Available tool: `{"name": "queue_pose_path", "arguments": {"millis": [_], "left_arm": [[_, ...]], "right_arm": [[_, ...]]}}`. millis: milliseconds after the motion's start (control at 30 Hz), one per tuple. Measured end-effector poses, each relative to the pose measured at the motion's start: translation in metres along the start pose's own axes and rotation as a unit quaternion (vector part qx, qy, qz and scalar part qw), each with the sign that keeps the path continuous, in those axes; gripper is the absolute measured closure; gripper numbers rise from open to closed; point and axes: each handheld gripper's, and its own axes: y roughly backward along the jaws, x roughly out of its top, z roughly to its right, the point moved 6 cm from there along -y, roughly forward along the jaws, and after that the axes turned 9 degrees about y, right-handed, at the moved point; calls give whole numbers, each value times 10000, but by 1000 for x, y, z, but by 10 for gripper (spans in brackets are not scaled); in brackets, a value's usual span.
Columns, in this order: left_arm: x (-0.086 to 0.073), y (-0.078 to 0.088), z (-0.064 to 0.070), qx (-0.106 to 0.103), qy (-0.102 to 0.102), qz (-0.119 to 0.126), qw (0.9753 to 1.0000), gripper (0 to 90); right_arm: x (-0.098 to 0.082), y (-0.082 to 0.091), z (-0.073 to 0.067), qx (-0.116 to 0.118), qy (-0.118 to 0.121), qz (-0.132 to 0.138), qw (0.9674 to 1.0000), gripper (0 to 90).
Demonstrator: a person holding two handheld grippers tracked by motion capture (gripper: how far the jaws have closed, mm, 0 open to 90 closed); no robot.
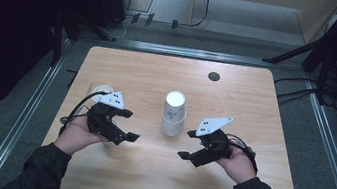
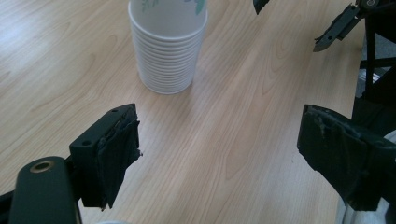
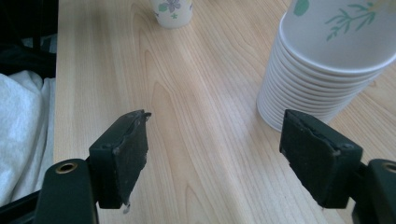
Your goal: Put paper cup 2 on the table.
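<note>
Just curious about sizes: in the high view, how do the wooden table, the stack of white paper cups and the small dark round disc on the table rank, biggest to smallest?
1. Light wooden table.
2. Stack of white paper cups.
3. Small dark round disc; it lies farther from the camera, yet looks plainly smallest.

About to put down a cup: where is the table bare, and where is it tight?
Bare: the far strip behind the cup stack, and the near edge between both forearms. Tight: beside the left gripper, where a single cup stands, and between the stack and right gripper.

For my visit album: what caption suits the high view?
A person's two open grippers flank a stack of paper cups on a wooden table.
</note>
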Motion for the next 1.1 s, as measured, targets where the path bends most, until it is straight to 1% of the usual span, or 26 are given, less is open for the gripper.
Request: {"name": "queue_pose_path", "arguments": {"millis": [133,200,267,400,500,567,700,933,1100], "left_arm": [[4,-6,4,-58,-82,-38,9999,129],[6,-9,6,-73,-101,-21,9999,129],[9,-12,8,-112,-77,-2,9999,129],[12,-19,13,-188,-139,-29,9997,129],[14,-22,15,-216,-211,-77,9995,129],[15,-25,17,-231,-214,-57,9995,129],[17,-31,20,-233,-287,-105,9993,129],[20,-38,25,-245,-250,-62,9994,128],[21,-43,30,-270,-288,-55,9992,128]], "right_arm": [[-4,4,-1,-60,-50,-18,10000,239],[-5,4,-2,-62,-71,-18,10000,239],[-6,5,-3,-83,-96,-32,9999,239],[-9,7,-5,-107,-118,-37,9999,239],[-11,8,-6,-139,-133,-41,9998,239],[-12,9,-6,-171,-126,-52,9998,239],[-15,10,-8,-194,-145,-75,9997,239],[-17,10,-11,-196,-137,-115,9996,239],[-18,11,-12,-214,-128,-118,9996,239]]}}
